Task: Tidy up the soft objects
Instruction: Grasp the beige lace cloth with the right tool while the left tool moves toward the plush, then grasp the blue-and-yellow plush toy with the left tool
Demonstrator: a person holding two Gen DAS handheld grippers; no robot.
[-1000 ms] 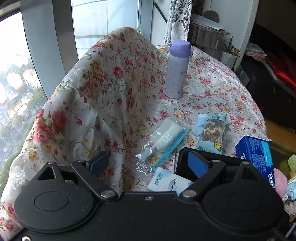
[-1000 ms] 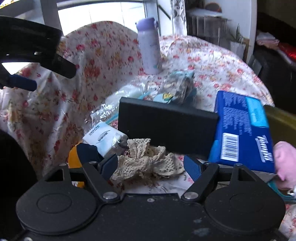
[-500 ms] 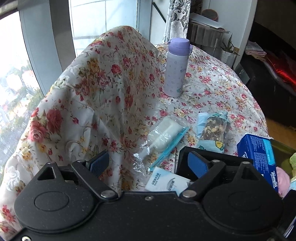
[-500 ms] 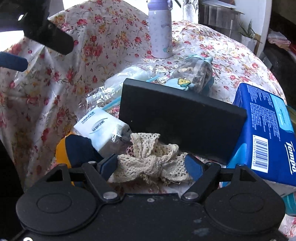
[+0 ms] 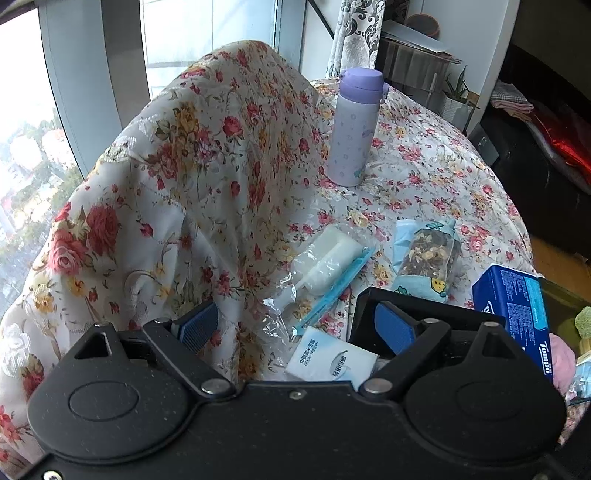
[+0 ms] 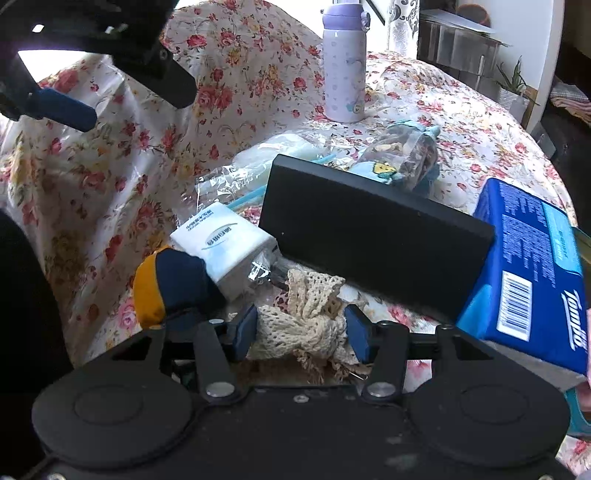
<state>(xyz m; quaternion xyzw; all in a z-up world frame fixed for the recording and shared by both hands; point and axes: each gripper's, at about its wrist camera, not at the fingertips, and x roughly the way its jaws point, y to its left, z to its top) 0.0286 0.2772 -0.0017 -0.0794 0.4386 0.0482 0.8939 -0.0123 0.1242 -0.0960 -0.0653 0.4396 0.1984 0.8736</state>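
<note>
Two right gripper (image 6: 301, 334) pads, wide a second ago, closing on lace bow (image 6: 308, 319), seemingly touching; pickup starting. Left gripper (image 5: 295, 326) unchanged, fingers apart, empty.

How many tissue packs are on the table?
2. The white tissue pack lies left of the black box; the blue tissue pack leans at the box's right end. Others may be hidden under clutter.

Home: floral tablecloth (image 5: 424, 177), curtain (image 5: 354, 33)
</note>
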